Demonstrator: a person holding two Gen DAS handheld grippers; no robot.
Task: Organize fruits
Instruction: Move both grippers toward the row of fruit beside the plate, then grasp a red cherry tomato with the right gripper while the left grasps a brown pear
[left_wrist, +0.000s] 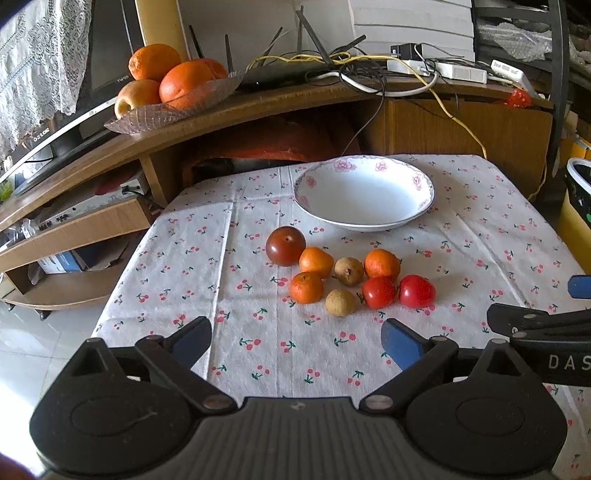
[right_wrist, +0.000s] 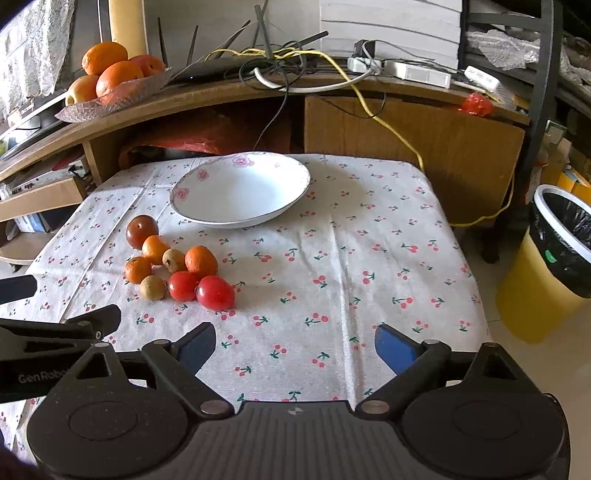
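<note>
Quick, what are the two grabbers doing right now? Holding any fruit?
Left gripper: jaws open, holding nothing.
Right gripper: jaws open, holding nothing.

Left wrist view: right gripper (left_wrist: 546, 314) cut by the right edge; only one blue pad and black arms show, lettering reads "DAS" then runs off frame. Bin (left_wrist: 578, 206) also clipped at that edge. Right wrist view: left gripper (right_wrist: 44, 306) cut by the left edge. Glass dish (right_wrist: 110, 101): rear fruit partly hidden behind front oranges (right_wrist: 118, 77). TV label too small to read.
</note>
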